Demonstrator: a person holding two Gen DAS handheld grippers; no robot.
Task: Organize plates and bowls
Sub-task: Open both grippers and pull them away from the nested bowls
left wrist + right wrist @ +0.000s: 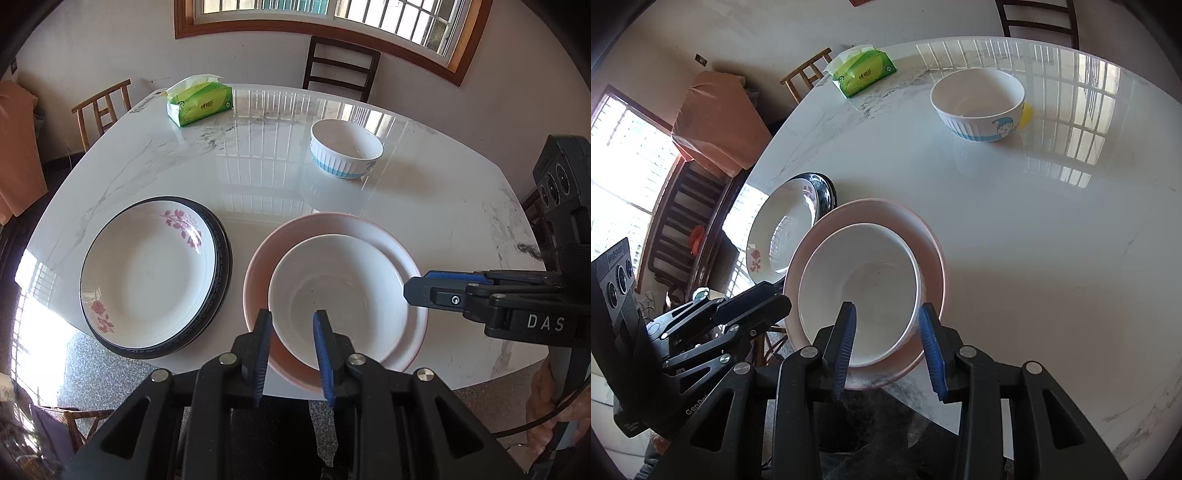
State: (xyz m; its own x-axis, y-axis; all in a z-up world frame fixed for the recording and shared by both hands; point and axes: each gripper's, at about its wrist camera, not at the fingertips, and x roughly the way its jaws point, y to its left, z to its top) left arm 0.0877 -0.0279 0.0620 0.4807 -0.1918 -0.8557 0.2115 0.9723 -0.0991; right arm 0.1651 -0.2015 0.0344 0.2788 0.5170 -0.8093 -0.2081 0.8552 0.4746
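While both tools hover at the near edge of the marble table (436, 206), the left gripper (293, 326) and right gripper (886, 325) each stand parted with nothing held. A white bowl (343, 288) sits nested in a pink bowl (373, 225). Beside them a floral plate (147, 273) rests on a dark-rimmed plate (221, 258), and a ribbed bowl (345, 153) stands farther back.
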